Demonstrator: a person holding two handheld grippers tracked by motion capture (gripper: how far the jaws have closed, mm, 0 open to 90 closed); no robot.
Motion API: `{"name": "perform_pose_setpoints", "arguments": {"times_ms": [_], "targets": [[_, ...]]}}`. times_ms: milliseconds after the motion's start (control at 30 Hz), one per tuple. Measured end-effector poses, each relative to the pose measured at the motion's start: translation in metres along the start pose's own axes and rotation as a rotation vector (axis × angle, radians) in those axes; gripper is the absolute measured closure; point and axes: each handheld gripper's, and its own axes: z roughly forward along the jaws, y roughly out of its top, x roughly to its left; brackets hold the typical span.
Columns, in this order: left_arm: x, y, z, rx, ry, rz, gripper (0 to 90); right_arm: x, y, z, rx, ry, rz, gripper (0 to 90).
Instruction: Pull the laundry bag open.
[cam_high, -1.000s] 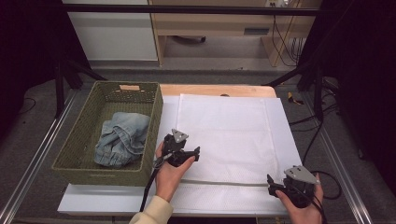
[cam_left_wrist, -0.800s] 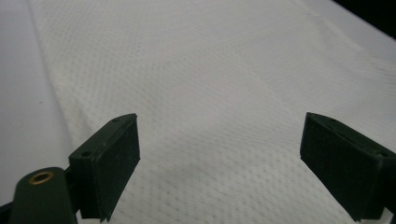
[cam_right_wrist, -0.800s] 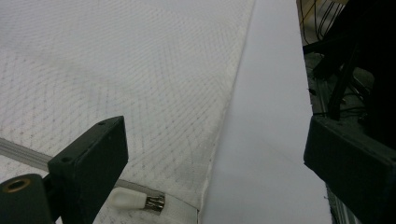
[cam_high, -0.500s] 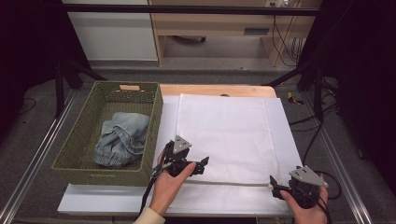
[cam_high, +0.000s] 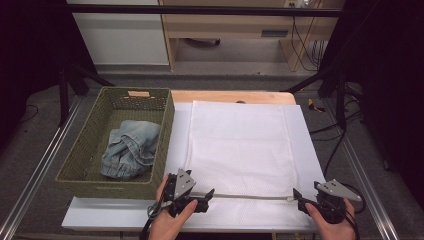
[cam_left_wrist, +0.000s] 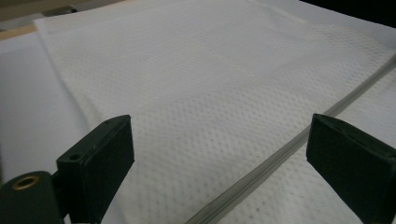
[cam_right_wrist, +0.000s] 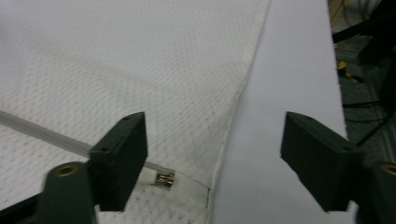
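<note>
A white mesh laundry bag (cam_high: 240, 145) lies flat on the white table (cam_high: 100, 215). A grey zipper (cam_high: 250, 196) runs across its near end. My left gripper (cam_high: 206, 197) hovers at the zipper's left end, its jaws just opened wide over the mesh (cam_left_wrist: 210, 70) and zipper (cam_left_wrist: 261, 168), pressing nothing. My right gripper (cam_high: 299, 199) sits at the bag's near right corner. Its jaws have just been closing and still stand apart. Below them lie the bag's edge (cam_right_wrist: 233, 116) and the metal zipper pull (cam_right_wrist: 163, 178), close to one jaw and untouched.
A green woven basket (cam_high: 80, 165) stands at the table's left with crumpled blue jeans (cam_high: 130, 150) inside. A bare white strip of table (cam_right_wrist: 289, 70) runs along the bag's right side. Dark stands and cables (cam_high: 340, 100) surround the table.
My left gripper has come back toward the near edge, from mid-bag down to the zipper line. The right gripper has stayed at the near right corner.
</note>
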Motion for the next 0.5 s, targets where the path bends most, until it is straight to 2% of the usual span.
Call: {"name": "perform_pose_setpoints", "arguments": {"times_ms": [67,133,233,300,367,433,500], "targets": [[-0.002,-0.006,0.000,0.008,-0.012,-0.062,9.5,0.000,0.001,0.001,0.005,0.013,-0.003,30.9],[0.001,-0.008,-0.001,0.002,-0.031,-0.041,9.9,0.000,0.002,0.001,0.002,0.017,-0.016,35.1],[-0.005,-0.009,-0.001,-0.009,-0.050,-0.062,10.1,0.000,0.001,0.002,0.002,0.020,-0.021,37.5],[-0.009,-0.007,-0.001,-0.007,-0.054,-0.054,10.1,-0.001,0.001,0.002,-0.008,0.028,-0.020,39.9],[-0.013,-0.006,-0.002,-0.007,-0.063,-0.038,10.2,-0.001,0.000,0.003,0.001,0.035,-0.004,41.2],[-0.015,-0.006,-0.003,-0.004,-0.072,-0.025,10.3,-0.003,-0.002,0.002,-0.005,0.029,0.029,46.3],[-0.017,-0.005,-0.004,-0.006,-0.080,-0.028,10.5,-0.006,-0.005,-0.001,-0.006,0.037,0.061,51.9]]}}
